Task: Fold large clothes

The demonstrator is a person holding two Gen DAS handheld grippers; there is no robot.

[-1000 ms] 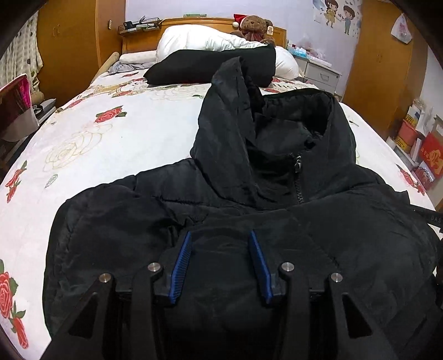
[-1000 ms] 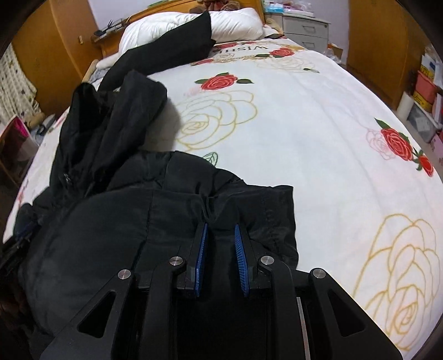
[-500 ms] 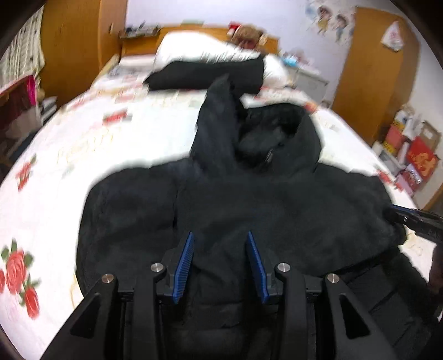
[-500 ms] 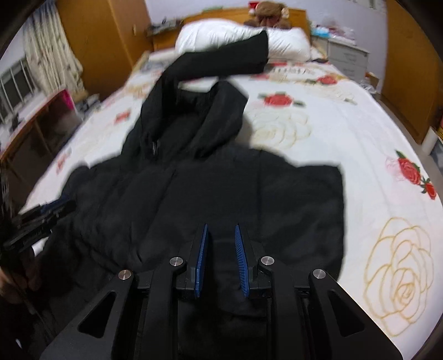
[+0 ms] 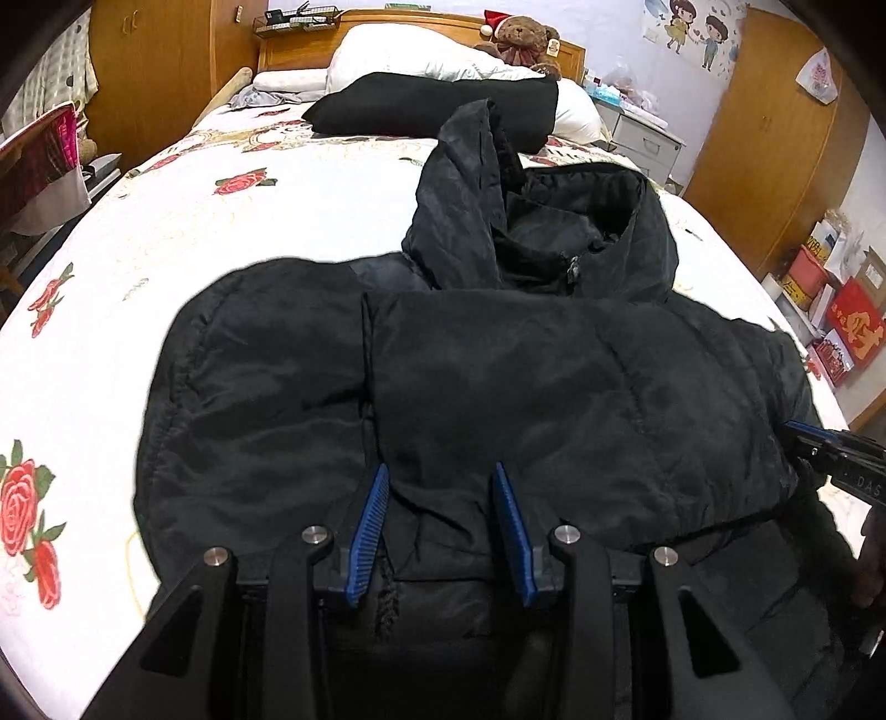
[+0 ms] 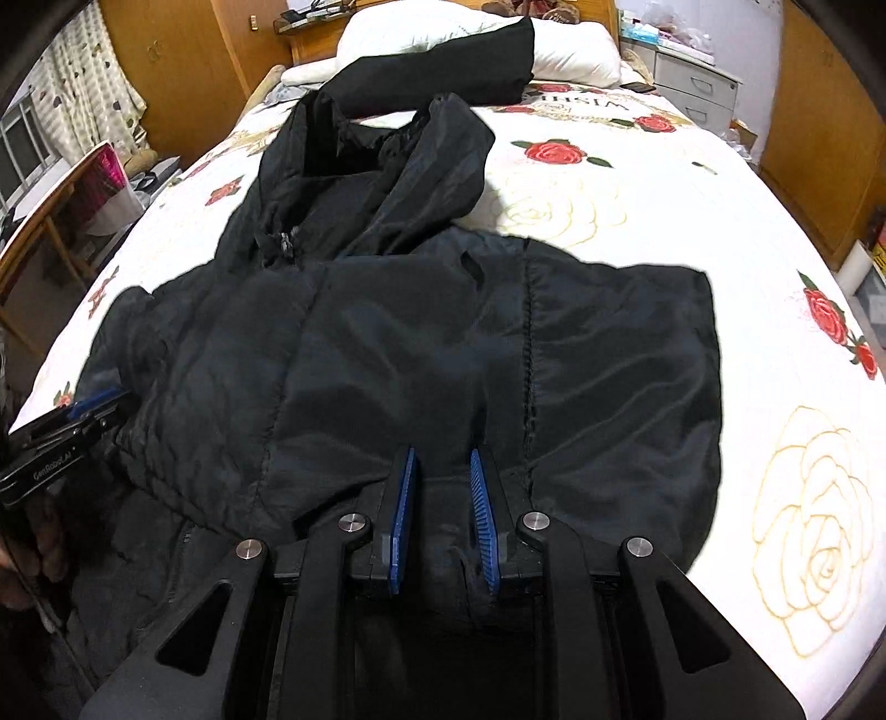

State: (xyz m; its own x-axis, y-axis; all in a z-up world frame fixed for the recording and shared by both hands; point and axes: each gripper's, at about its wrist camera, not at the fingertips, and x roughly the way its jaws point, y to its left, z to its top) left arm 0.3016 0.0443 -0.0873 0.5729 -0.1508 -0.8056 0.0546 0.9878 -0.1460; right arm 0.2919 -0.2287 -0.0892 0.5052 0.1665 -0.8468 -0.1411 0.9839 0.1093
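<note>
Two grippers on one black hooded jacket [image 5: 554,387], lying flat across the rose-print bedspread [image 5: 166,221], hood [image 5: 531,221] pointing at the headboard.

Left to right in the left wrist view: chair with pink cloth [image 5: 39,160] at the frame edge beside the bed, then bedspread, then the jacket's left sleeve section. Left gripper [image 5: 443,531] sits low at the jacket's near edge; jaws at a moderate gap with a fold of black fabric bunched between the blue pads [image 5: 368,531]. Pads don't look pressed fully onto it, so I can't tell if it's a real clamp. At the far right edge the right gripper [image 5: 830,448] is touching the jacket's side.

Beyond the hood: a second black garment [image 5: 432,99] draped over a white pillow [image 5: 421,55], teddy bear [image 5: 520,36] at the headboard, nightstand [image 5: 642,133] and wardrobe [image 5: 769,127] to the right.

Right wrist view: the left gripper [image 6: 66,437] shows at the left edge against the jacket [image 6: 415,343]. Right gripper [image 6: 443,515] is at the near hem, jaws narrow, a ridge of fabric pinched between the pads [image 6: 401,515]. Bedspread [image 6: 775,277] open to the right.
</note>
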